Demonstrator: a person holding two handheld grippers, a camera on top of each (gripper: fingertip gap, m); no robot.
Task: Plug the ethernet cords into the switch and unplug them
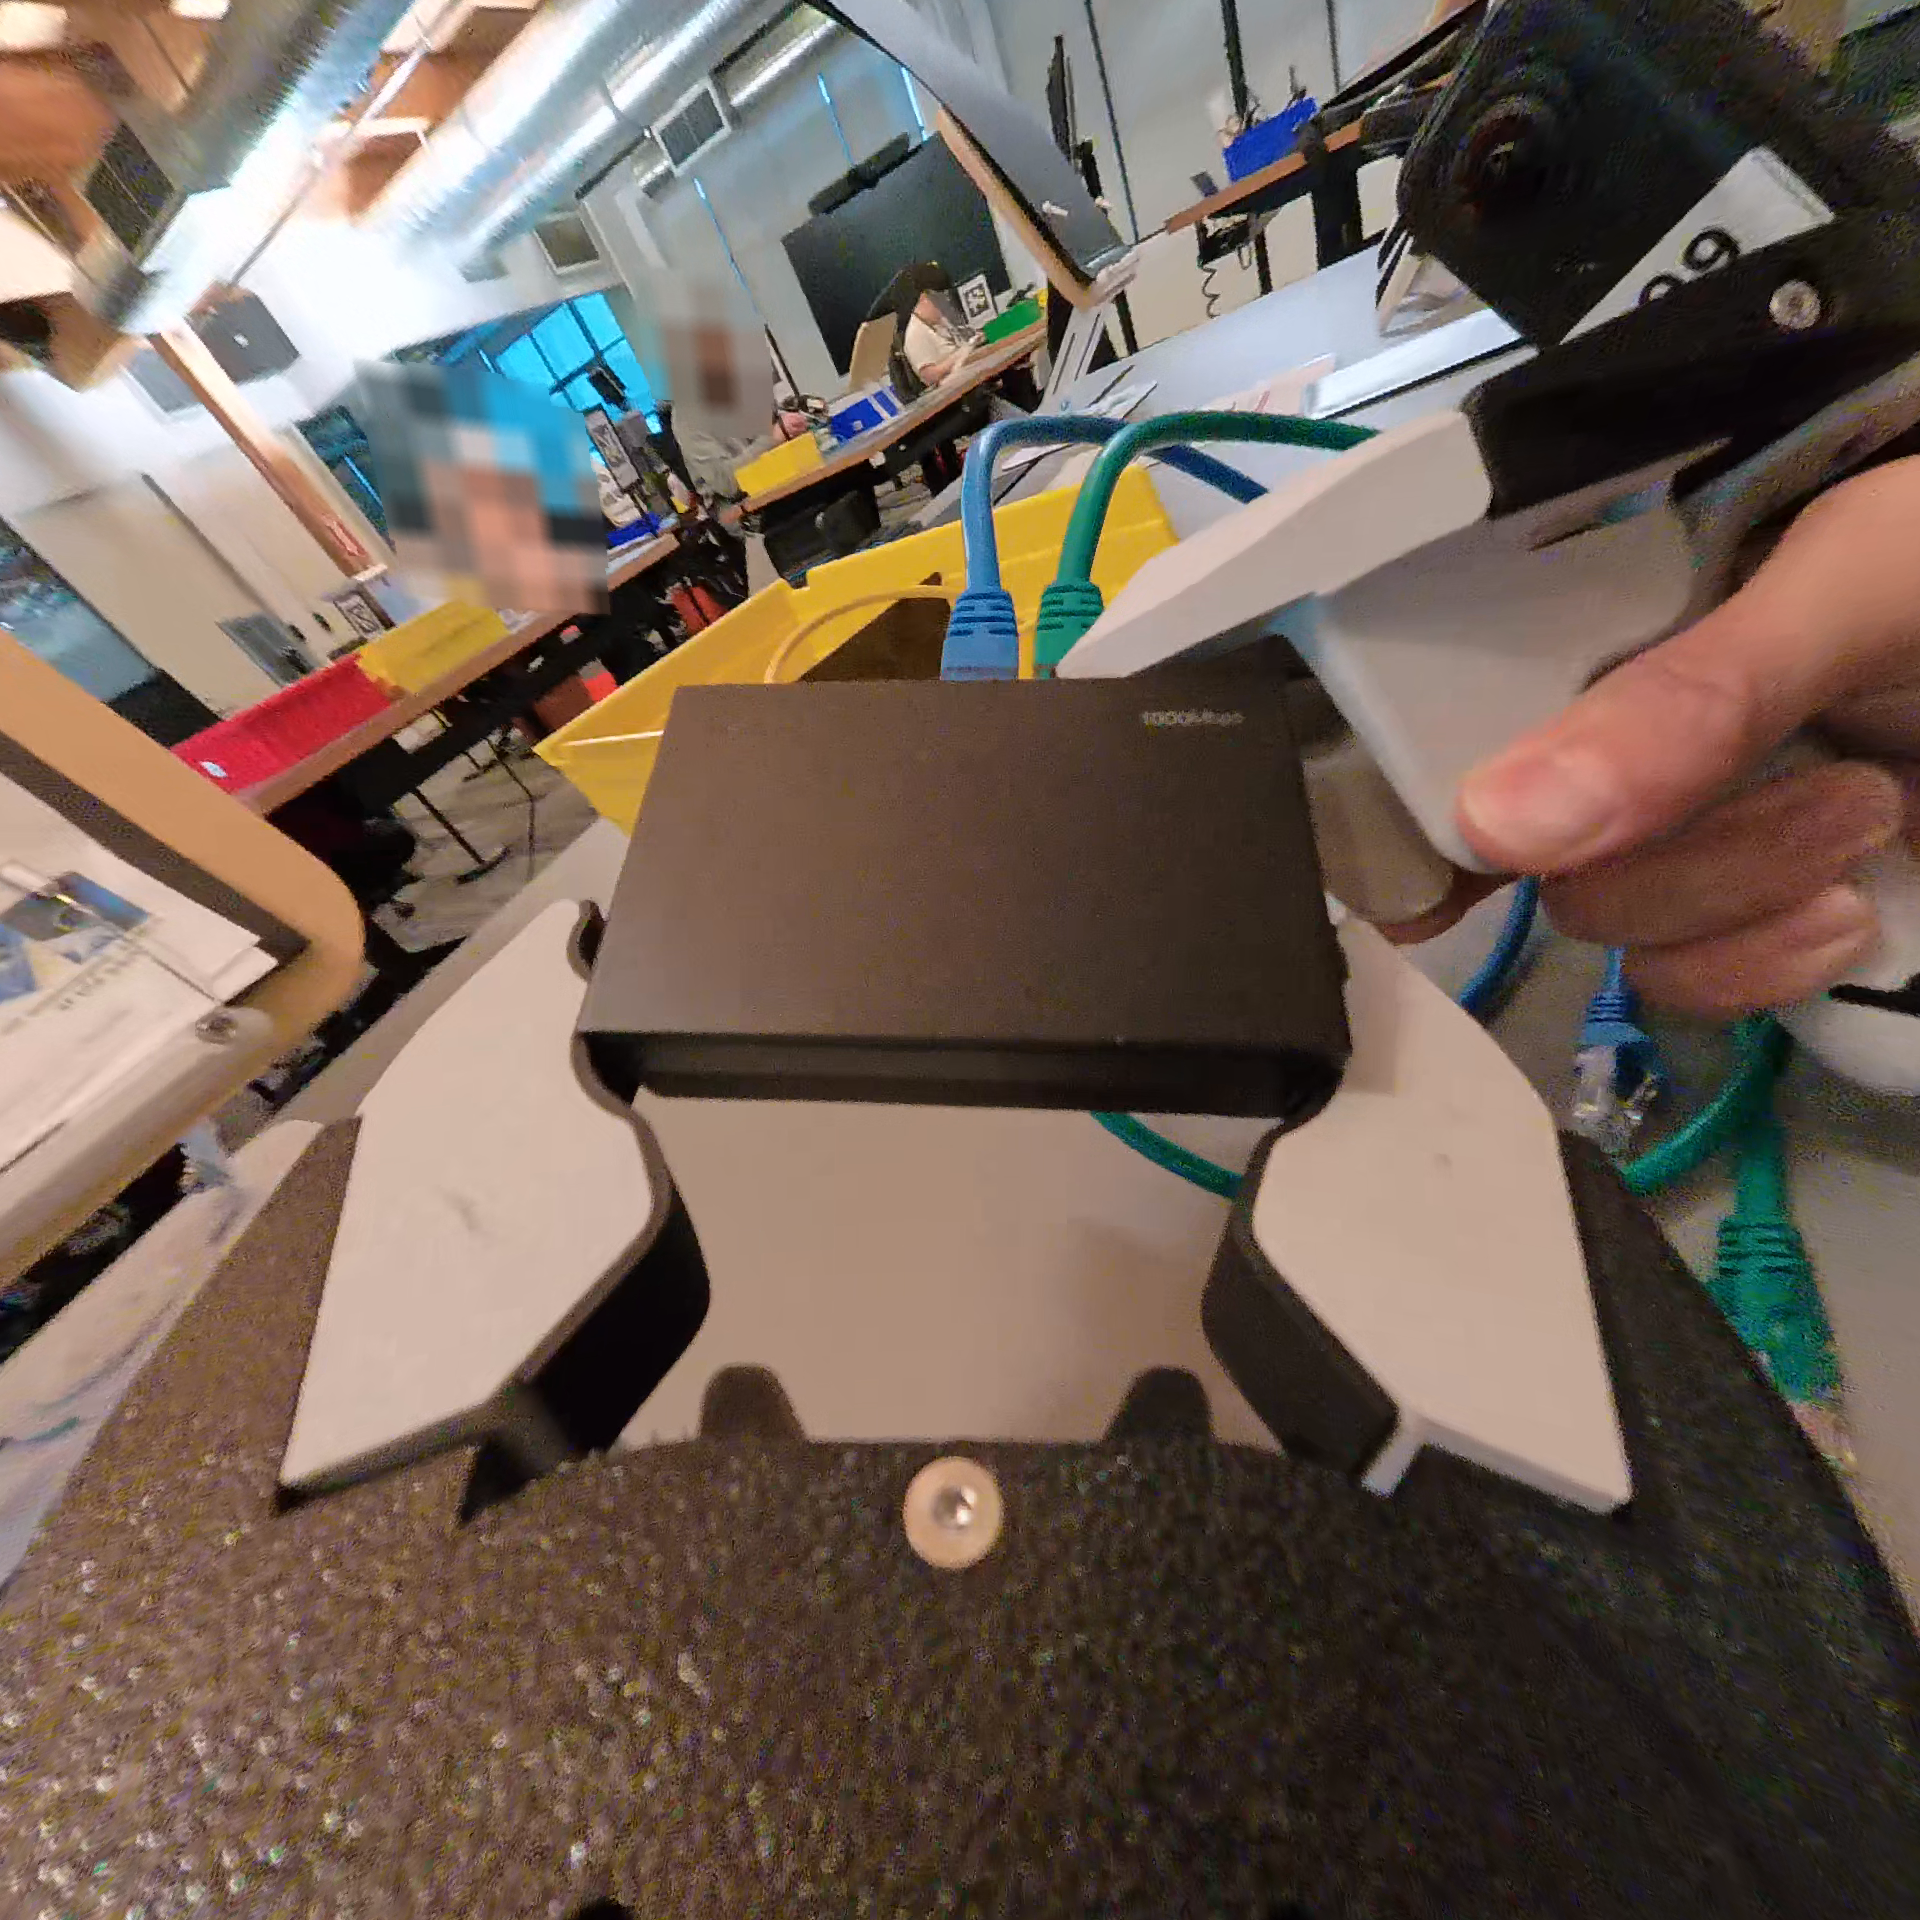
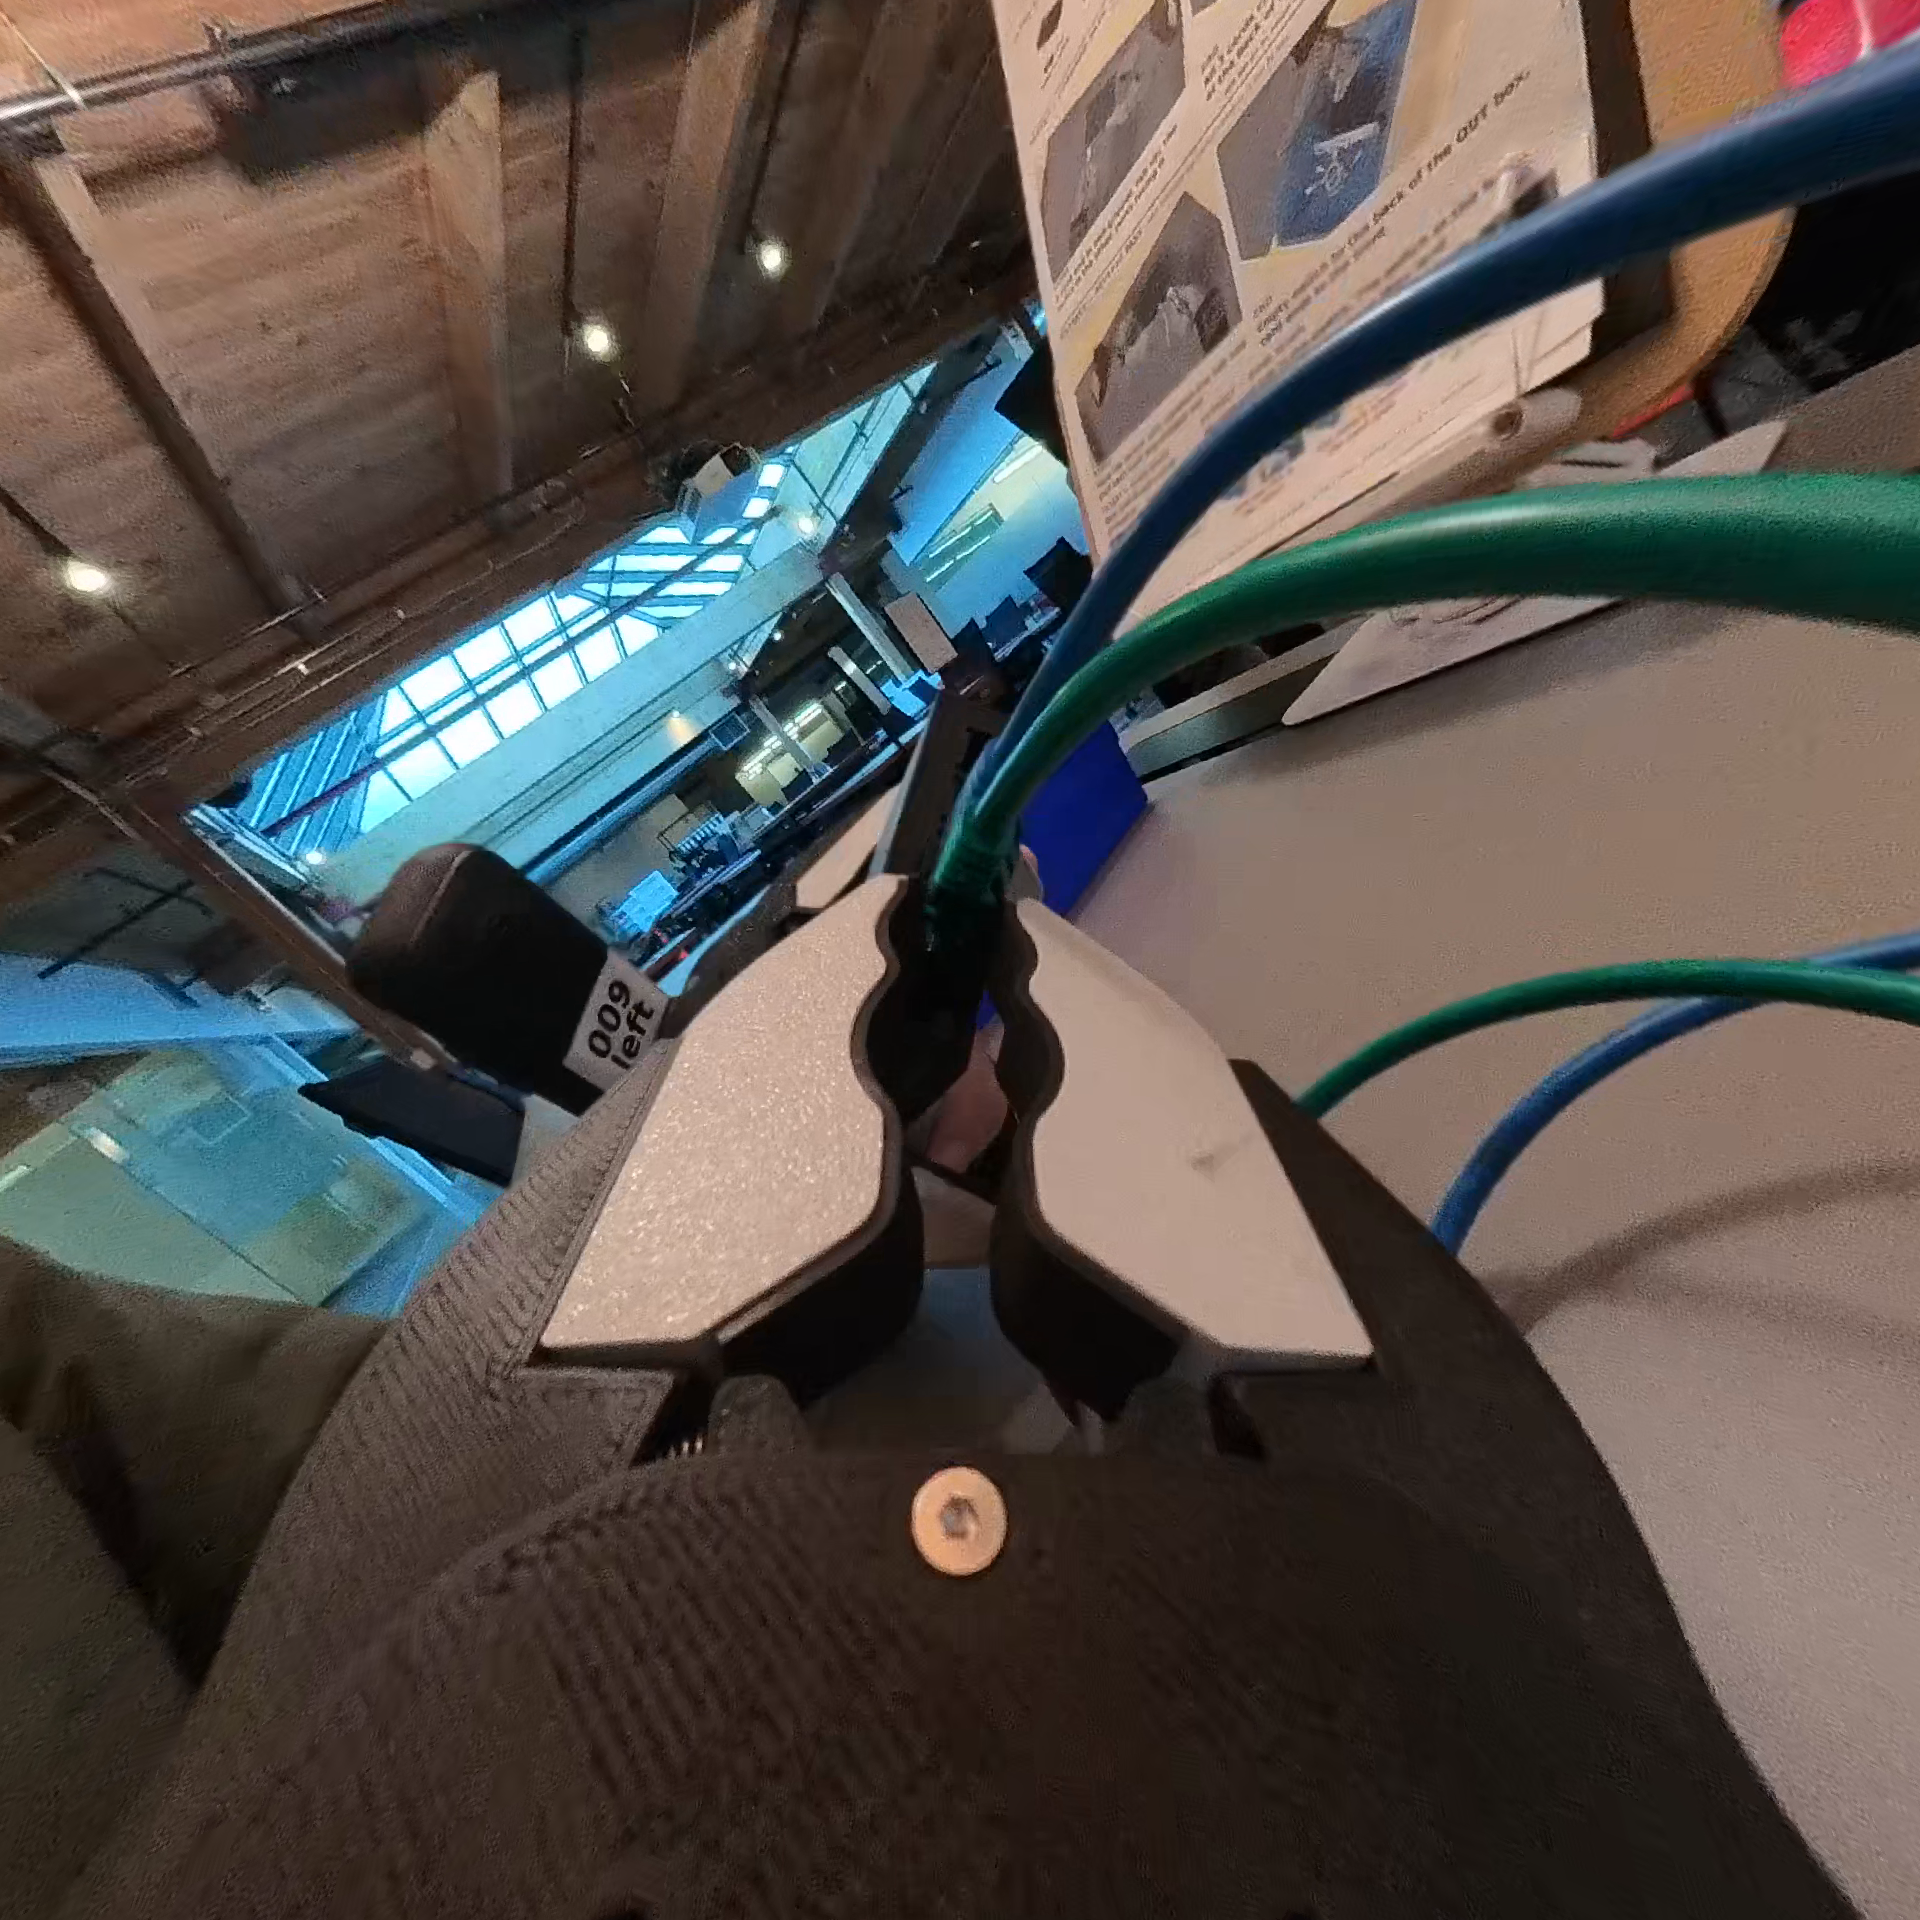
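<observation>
My left gripper [image 1: 966, 945] is shut on the black switch [image 1: 966, 862] and holds it by its sides, level above the grey table. At the switch's far edge a blue cord's plug [image 1: 982, 623] and a green cord's plug [image 1: 1065, 623] stand side by side in the ports. My right gripper [image 2: 956, 920] is shut on the green plug [image 2: 961, 883]; it also shows in the left wrist view [image 1: 1247, 561], reaching in from the right. The green cord [image 2: 1351, 561] and the blue cord [image 2: 1455, 301] arc away to the right. The port face is hidden.
A yellow bin [image 1: 665, 727] stands just behind the switch. The cords' loose ends, blue [image 1: 1610, 1039] and green [image 1: 1766, 1278], lie on the table [image 1: 935, 1247] at the right. A wooden board with a printed sheet [image 1: 125, 935] stands at the left. A hand [image 1: 1714, 810] holds the right gripper.
</observation>
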